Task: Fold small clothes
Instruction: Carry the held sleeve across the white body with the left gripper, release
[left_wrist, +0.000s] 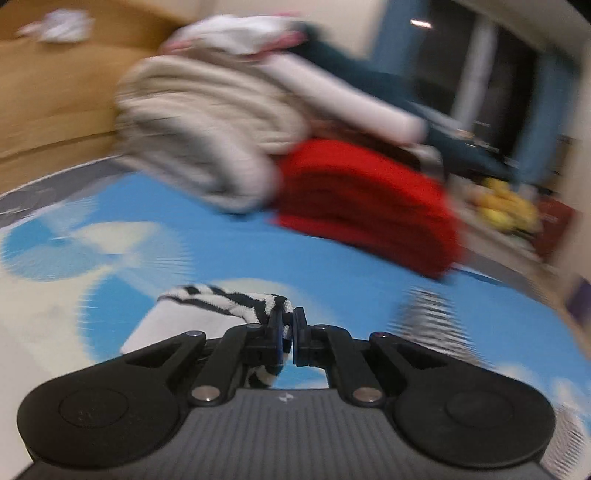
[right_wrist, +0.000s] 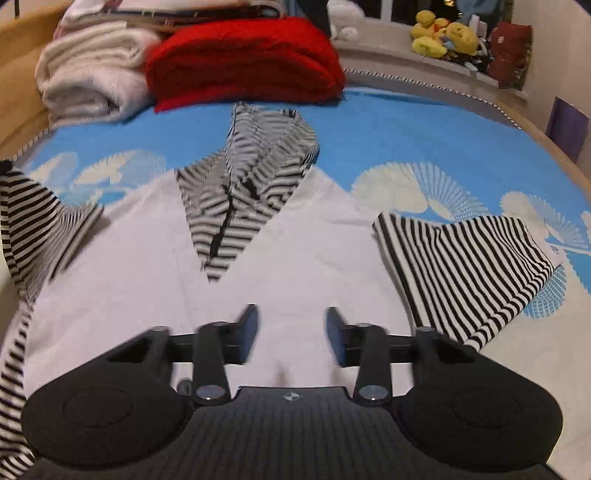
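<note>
A small white hooded top (right_wrist: 295, 266) with black-and-white striped sleeves and hood lies spread flat on the blue cloud-patterned bedsheet (right_wrist: 406, 133), its hood (right_wrist: 255, 173) pointing toward the folded red blanket (right_wrist: 243, 59) and cream towel (right_wrist: 88, 81) stacked beyond it. The left gripper (left_wrist: 289, 332) is clamped tight on the striped cuff (left_wrist: 229, 301) of one sleeve. The right gripper (right_wrist: 291, 332) hovers over the white body with its jaws partly apart, nothing pinched between them.
</note>
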